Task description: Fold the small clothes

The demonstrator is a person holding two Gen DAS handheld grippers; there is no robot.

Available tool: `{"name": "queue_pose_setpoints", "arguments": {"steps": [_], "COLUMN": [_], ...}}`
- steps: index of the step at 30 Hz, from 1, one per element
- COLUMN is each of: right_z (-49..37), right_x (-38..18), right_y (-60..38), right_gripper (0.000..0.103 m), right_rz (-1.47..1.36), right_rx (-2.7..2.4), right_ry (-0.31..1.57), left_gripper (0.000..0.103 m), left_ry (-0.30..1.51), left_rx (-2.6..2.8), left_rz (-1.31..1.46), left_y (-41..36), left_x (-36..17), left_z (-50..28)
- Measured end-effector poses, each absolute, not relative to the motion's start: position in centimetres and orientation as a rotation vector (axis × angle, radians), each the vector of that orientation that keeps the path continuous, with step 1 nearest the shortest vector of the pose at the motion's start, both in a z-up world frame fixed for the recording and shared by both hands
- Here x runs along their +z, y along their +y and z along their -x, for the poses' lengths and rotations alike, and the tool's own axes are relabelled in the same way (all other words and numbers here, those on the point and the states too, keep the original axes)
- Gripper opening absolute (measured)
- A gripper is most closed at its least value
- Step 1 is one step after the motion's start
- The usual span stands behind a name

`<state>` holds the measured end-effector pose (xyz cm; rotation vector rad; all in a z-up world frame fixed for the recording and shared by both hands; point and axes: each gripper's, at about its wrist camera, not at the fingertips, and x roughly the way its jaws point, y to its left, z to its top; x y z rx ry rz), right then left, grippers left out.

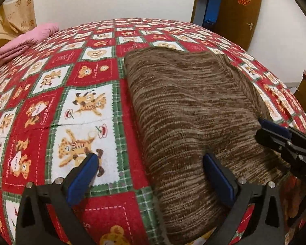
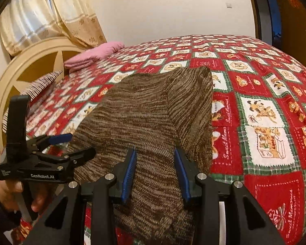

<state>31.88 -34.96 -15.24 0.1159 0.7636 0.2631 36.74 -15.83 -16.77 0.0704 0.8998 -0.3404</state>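
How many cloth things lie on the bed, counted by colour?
Brown: 1, the knitted garment
Pink: 1, the folded cloth
Striped: 1, the cloth by the headboard
Total: 3

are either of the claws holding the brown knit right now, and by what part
Neither appears to grip it. The left claw is open, straddling the brown knit's near edge. The right claw is half open over the fabric, pads not visibly pinching.

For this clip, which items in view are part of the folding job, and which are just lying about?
Part of the job:
- brown knit garment
- left hand-held gripper, jaws wide open at its edge
- right hand-held gripper, jaws astride a fold of it

Just lying about:
- folded pink cloth
- striped cloth by the headboard
- bear-print bedspread, only the work surface
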Motion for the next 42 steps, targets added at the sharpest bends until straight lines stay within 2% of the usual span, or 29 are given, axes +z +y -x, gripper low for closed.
{"name": "queue_pose_setpoints", "arguments": {"steps": [9, 22, 23, 25, 26, 32, 42], "right_z": [-31.3, -31.1, -31.2, -31.9, -32.4, -38.3, -45.1], "right_x": [-15.3, -13.5, -13.2, -12.6, -12.5, -14.3, -16.2], "right_y": [-34.9, -38.8, -39.1, -40.3, -40.7, -43.9, -42.9], "right_gripper": [0.041, 0.042, 0.044, 0.068, 0.072, 0.072, 0.072], "right_rz": [-0.103, -0.280, -0.297, -0.348, -0.362, -0.467, -0.513], "right_rx": [0.256, 0.335, 0.338, 0.313, 0.289, 0.199, 0.318], "right_ry": [0.763, 0.716, 0.701, 0.672, 0.667, 0.760, 0.844], "left_gripper": [0.103, 0.103, 0.103, 0.103, 0.103, 0.092, 0.092], "left_ry": [0.901, 0.903, 0.900, 0.897, 0.894, 0.867, 0.878], "left_rx": [-0.375, -0.398, -0.403, -0.414, -0.422, -0.479, -0.509], "left_rz": [-0.053, -0.022, -0.018, -0.007, -0.001, 0.038, 0.051], "left_y": [-15.4, -15.2, -15.2, -15.0, -14.9, -14.6, -14.8], "left_x": [-16.8, -16.8, -16.8, -16.8, -16.8, -16.5, -16.6], "left_z": [-36.2, -36.4, -36.4, -36.4, -36.4, -36.1, -36.5]}}
